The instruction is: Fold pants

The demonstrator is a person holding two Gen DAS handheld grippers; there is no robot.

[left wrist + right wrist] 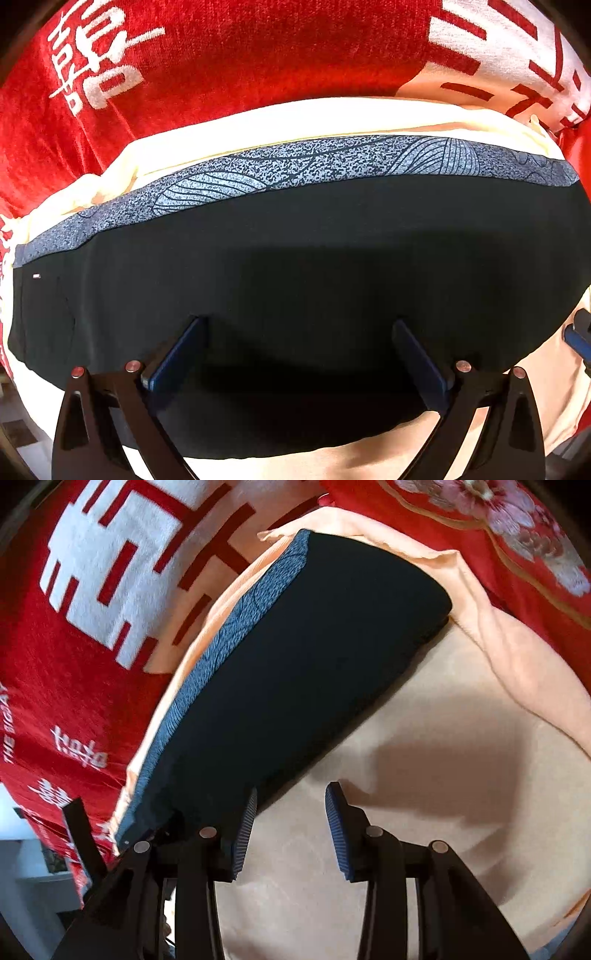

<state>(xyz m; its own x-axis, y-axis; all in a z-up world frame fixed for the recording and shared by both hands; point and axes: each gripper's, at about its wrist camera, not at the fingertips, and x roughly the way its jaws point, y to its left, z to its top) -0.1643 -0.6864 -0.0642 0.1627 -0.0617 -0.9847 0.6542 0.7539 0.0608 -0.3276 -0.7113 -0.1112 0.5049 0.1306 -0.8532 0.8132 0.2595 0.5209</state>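
The pants (295,243) are dark, nearly black, with a grey-blue patterned band (295,166) along the far edge. They lie folded into a flat block on a cream cloth (295,118). My left gripper (299,325) is open and empty, its blue pads hovering just over the near part of the pants. In the right wrist view the folded pants (295,664) run diagonally from lower left to upper right. My right gripper (291,797) is open and empty, beside the pants' near right edge, over the cream cloth (424,812).
A red blanket with white characters (221,55) lies under the cream cloth and fills the far side; it also shows in the right wrist view (92,646). The right gripper's edge (580,336) shows at the right. Floor and furniture (22,867) show lower left.
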